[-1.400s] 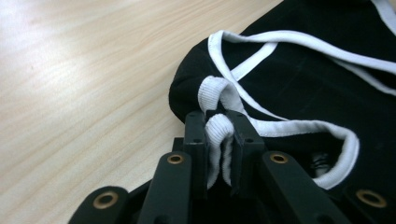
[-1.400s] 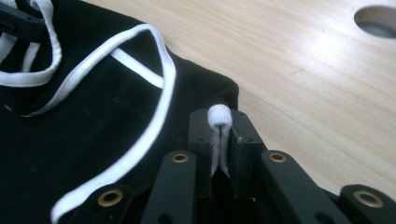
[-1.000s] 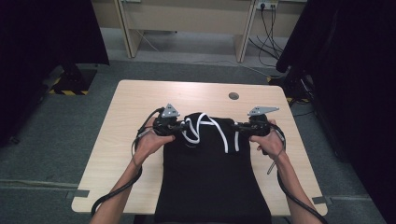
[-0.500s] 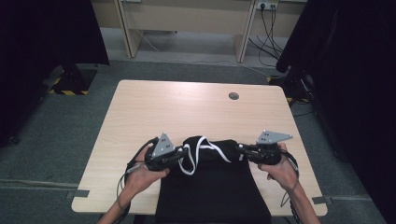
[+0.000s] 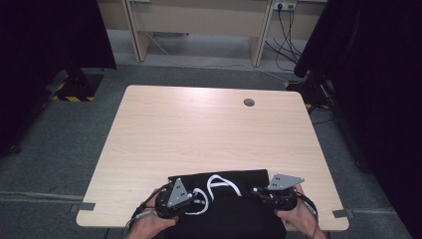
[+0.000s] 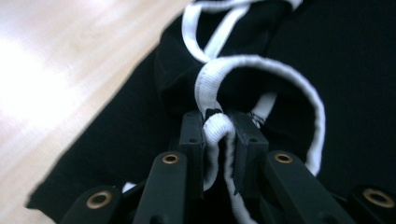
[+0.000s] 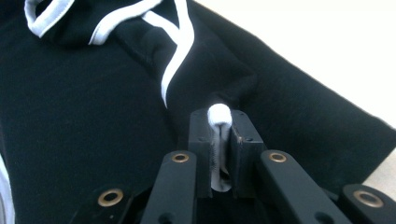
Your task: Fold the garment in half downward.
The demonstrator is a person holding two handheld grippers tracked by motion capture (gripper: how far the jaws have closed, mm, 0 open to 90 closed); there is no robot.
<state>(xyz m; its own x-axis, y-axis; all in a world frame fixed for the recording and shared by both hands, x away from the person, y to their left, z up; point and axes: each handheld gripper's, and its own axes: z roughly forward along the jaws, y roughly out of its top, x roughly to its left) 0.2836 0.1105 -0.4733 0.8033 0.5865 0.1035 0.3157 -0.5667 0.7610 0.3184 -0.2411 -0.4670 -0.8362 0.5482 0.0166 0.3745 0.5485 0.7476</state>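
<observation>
Black garment (image 5: 234, 209) w/ white trim lies at the near edge of the light wood table (image 5: 199, 134), its lower part hanging off toward the person. Left gripper (image 5: 191, 199) sits on the garment's left side, grey plate on top, hand wrapped round it; in the left gripper view the jaws are clamped on a fold of the white trim band (image 6: 217, 128), band pinched tight btwn the two black pads and looping away to the right in a wide curve. Right gripper (image 5: 256, 190) is on the garment's right side, near the table edge; in the right gripper view its jaws are clenched on a fold of white trim too (image 7: 219, 114), a rounded white bit poking up btwn the pads, black fabric bunched just behind. More white trim (image 5: 219, 184) curls btwn the two grippers in loops. Small dark round hole (image 5: 249, 102) far side of the table, well apart from the cloth. Both grippers low, right at the tabletop.
</observation>
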